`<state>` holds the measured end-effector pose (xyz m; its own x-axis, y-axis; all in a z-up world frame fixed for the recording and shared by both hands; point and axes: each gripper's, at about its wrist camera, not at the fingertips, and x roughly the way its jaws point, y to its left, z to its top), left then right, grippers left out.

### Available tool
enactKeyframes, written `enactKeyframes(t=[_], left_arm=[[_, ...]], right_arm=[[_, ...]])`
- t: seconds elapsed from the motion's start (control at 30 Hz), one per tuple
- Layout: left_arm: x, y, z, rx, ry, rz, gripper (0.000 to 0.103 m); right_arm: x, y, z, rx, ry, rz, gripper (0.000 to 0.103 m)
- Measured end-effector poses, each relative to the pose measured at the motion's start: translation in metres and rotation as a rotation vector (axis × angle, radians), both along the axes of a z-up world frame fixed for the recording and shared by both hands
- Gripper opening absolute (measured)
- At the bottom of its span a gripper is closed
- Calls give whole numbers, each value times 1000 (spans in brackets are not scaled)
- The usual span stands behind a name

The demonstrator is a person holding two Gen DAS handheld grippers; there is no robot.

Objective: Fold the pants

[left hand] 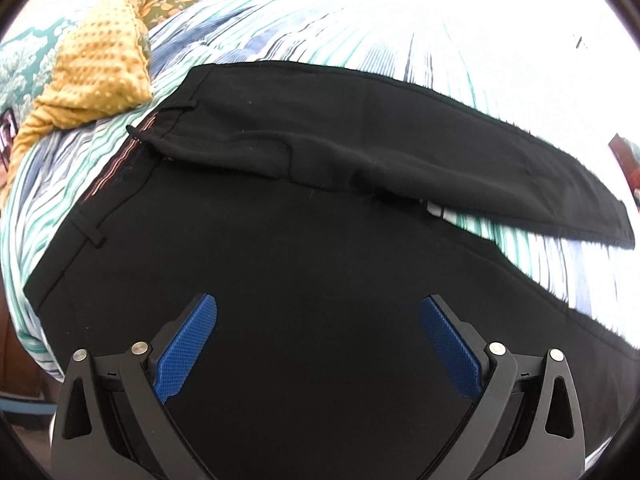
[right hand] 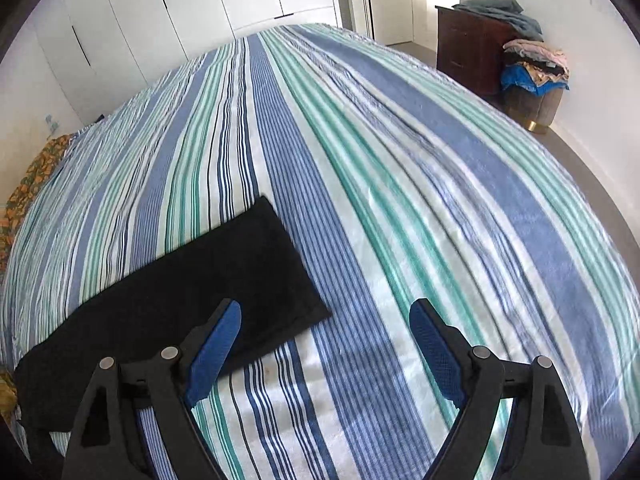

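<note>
Pants (left hand: 304, 264) lay flat on the striped bedsheet (right hand: 400, 168); left gripper (left hand: 318, 322) and right gripper (right hand: 325, 330) hovered above, jaws apart, holding nothing.

Bed (right hand: 400, 184) with striped blue-green cover; black pants (left hand: 300, 248) laid flat on it, mustard dotted blanket (left hand: 96, 72) at one edge.
</note>
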<state>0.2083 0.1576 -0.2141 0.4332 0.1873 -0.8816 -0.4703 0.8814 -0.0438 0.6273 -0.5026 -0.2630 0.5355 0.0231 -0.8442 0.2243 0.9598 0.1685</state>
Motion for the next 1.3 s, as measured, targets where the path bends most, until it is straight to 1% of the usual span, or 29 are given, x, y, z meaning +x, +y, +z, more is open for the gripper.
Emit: enactKeyframes(t=[0.07,0.1,0.17,0.23,0.27,0.33,0.43,0.47,0.5,0.53,0.57,0.6,0.7,0.8,0.87,0.93,0.97,1.0,1.07,1.1,1.13,1.2,1.23,1.27,1.3], left_arm=[[0,0,-1,0,12,-1,102],[1,-1,-1,2,16,1,102],[0,-3,-1,9,24,8,102],[0,-5,-2,9,37,17,102],[0,-4,-2,5,44,21,102],[-1,-5,-2,2,55,27,102],[-4,-5,-3,17,75,35,102],[-6,-6,-4,20,80,37,102],[-7,-7,-4,21,85,39,102],[-8,-6,-5,19,87,42,102],[-9,-6,-5,14,85,44,102],[-10,-5,-6,12,82,45,102],[-12,-7,-5,9,76,42,102],[-14,-14,3,9,54,27,102],[-18,-21,11,12,28,13,102],[-23,-27,17,7,12,2,102],[-25,-30,19,0,8,-4,102],[-28,-34,20,-9,8,-13,102],[-33,-41,22,-14,6,-31,102],[-36,-45,25,-11,1,-41,102],[-40,-49,27,-7,-6,-51,102],[-50,-55,32,-1,-20,-65,102],[-54,-57,32,-4,-23,-67,102],[-59,-58,31,-11,-23,-68,102],[-62,-58,30,-18,-19,-67,102]], right_arm=[[26,-7,11,-13,-3,-3,86],[39,-9,10,-5,15,1,86],[68,-10,-2,32,101,37,85],[82,0,-14,2,155,103,80],[91,9,-21,-26,173,139,74],[104,26,-38,-53,194,178,72],[120,43,-57,-46,187,164,71],[122,46,-62,-28,189,161,55],[123,49,-65,-11,189,172,30],[120,53,-63,-42,181,177,7],[110,56,-56,-70,140,187,7],[100,58,-44,-70,88,200,7],[46,63,5,-84,-67,247,7],[-31,67,54,-95,-197,302,7],[-93,63,80,-97,-270,308,6],[-156,54,87,-64,-293,272,4],[-186,48,83,-32,-281,238,3],[-212,41,74,-1,-256,201,0],[-251,33,47,11,-150,114,0],[-267,28,35,7,-96,80,3],[-283,25,28,-6,-62,41,5],[-313,21,25,-12,-55,-14,28],[-325,21,28,-5,-65,-18,51],[-338,20,31,2,-83,-16,66],[-346,28,36,7,-108,-8,70]])
